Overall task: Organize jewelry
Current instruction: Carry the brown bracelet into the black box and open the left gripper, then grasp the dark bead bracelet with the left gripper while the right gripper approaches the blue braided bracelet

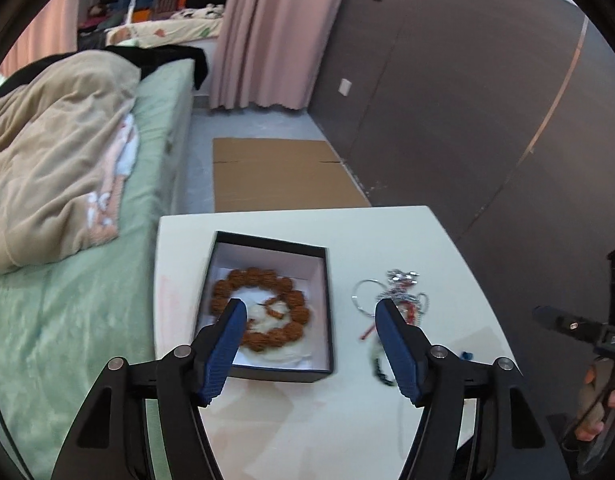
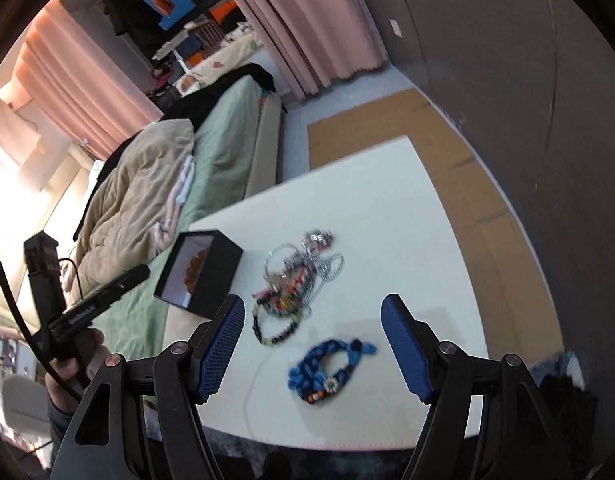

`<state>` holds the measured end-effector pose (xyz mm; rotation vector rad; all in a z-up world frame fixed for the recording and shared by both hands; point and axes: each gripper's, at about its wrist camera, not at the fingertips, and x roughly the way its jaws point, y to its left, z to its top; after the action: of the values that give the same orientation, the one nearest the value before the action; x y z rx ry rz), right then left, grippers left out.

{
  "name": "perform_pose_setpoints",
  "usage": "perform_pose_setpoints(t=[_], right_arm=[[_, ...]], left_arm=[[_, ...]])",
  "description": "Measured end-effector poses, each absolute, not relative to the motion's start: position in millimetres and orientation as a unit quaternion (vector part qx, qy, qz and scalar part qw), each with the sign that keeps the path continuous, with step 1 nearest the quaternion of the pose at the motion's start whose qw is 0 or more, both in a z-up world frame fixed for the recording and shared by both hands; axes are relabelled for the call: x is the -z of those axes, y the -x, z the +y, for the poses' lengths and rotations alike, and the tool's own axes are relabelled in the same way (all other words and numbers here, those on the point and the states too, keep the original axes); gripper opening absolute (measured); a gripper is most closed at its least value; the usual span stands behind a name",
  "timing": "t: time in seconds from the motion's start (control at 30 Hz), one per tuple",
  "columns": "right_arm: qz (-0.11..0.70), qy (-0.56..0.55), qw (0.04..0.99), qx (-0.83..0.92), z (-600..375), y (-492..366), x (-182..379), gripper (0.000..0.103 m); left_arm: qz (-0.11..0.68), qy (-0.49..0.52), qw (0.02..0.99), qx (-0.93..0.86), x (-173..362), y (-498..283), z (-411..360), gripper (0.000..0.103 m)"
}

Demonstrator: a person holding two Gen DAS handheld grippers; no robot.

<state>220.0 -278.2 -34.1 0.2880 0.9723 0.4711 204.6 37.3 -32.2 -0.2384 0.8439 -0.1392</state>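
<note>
A black open box [image 1: 327,292] with a white lining sits on the white table [image 1: 387,236]. A brown beaded bracelet [image 1: 263,304] lies inside it. My left gripper [image 1: 311,308] is open and empty, hovering above the box's right side. A tangle of silver chains and rings [image 1: 399,284] lies right of the box. In the right wrist view the box [image 2: 219,276] is at left, the silver tangle [image 2: 307,264] in the middle, a dark beaded bracelet [image 2: 273,328] below it, and a blue beaded bracelet [image 2: 327,368] nearest. My right gripper [image 2: 313,308] is open and empty above them.
A bed with a green sheet [image 1: 67,320] and a beige blanket [image 1: 55,160] stands left of the table. Flat cardboard [image 1: 279,172] lies on the floor beyond it. A dark wall [image 1: 467,100] runs along the right. The other handheld gripper [image 2: 87,304] shows at left.
</note>
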Motion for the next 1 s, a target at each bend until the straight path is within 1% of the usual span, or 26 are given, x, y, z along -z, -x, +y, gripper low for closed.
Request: perform_pose_setpoints(t=[0.3, 0.4, 0.47, 0.53, 0.77, 1.0], right_arm=[[0.486, -0.144, 0.839, -0.199, -289.2, -219.9, 56.4, 0.072], [0.488, -0.151, 0.838, -0.191, -296.2, -220.3, 58.7, 0.072], [0.488, -0.158, 0.838, -0.185, -302.7, -219.0, 61.1, 0.072], [0.491, -0.164, 0.836, -0.184, -307.1, -215.6, 66.0, 0.072], [0.508, -0.183, 0.825, -0.166, -319.5, -206.3, 88.6, 0.072], [0.51, -0.188, 0.826, -0.148, -320.9, -201.5, 96.8, 0.072]], left_arm=[[0.422, 0.071, 0.897, 0.112, 40.3, -205.8, -18.3, 0.068], [0.429, 0.053, 0.894, 0.12, 47.1, -208.3, -31.1, 0.064], [0.44, 0.038, 0.888, 0.124, 54.6, -211.2, -40.6, 0.057], [0.449, 0.027, 0.884, 0.126, 61.7, -214.2, -47.1, 0.054], [0.473, -0.013, 0.872, 0.127, 88.4, -226.2, -67.0, 0.047], [0.49, -0.048, 0.862, 0.118, 108.5, -238.2, -78.4, 0.046]])
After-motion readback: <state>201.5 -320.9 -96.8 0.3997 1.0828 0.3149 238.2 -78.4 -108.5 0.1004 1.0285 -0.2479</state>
